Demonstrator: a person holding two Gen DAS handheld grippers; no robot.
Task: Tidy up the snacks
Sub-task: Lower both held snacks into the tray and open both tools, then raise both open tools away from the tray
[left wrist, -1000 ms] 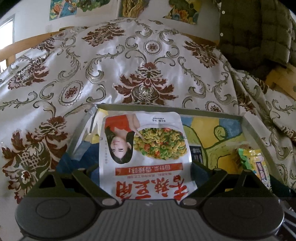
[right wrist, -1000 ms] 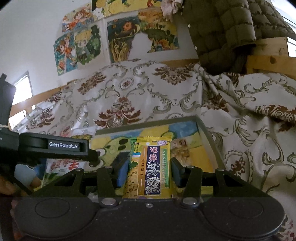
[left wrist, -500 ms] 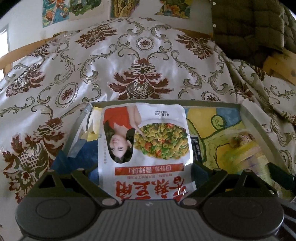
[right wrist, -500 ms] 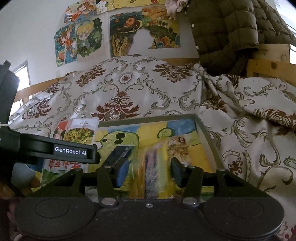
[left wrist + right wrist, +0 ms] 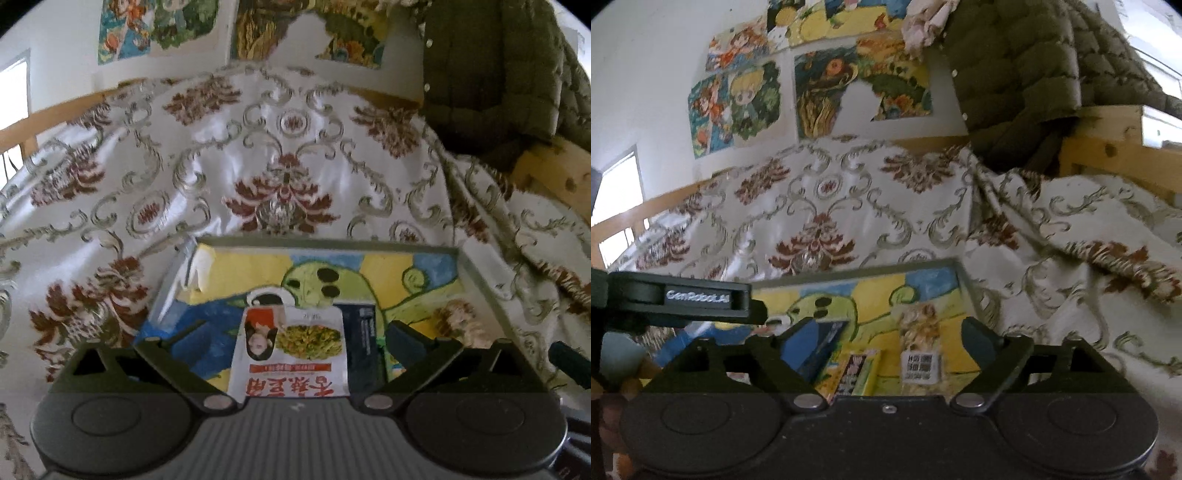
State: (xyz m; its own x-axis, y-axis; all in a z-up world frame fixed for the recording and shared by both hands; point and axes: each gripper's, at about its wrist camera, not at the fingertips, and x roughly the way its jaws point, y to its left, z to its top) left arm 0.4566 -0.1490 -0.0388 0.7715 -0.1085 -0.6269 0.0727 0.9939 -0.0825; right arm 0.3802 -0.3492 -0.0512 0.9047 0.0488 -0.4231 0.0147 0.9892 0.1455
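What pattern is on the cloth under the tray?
The cloth is white satin with dark red floral medallions and grey-gold scrollwork; it shows best in the left wrist view.

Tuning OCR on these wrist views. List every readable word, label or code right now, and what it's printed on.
"GenRobot.AI", blurred but legible: white label on the left gripper arm.
Large red Chinese characters, upside down, not legible to me: white snack bag in the tray.
Small print on its red strip: too blurred.
Yellow snack packet: dark label blurred, unreadable.
Clear snack packet: QR-style codes on white sticker, text too small.
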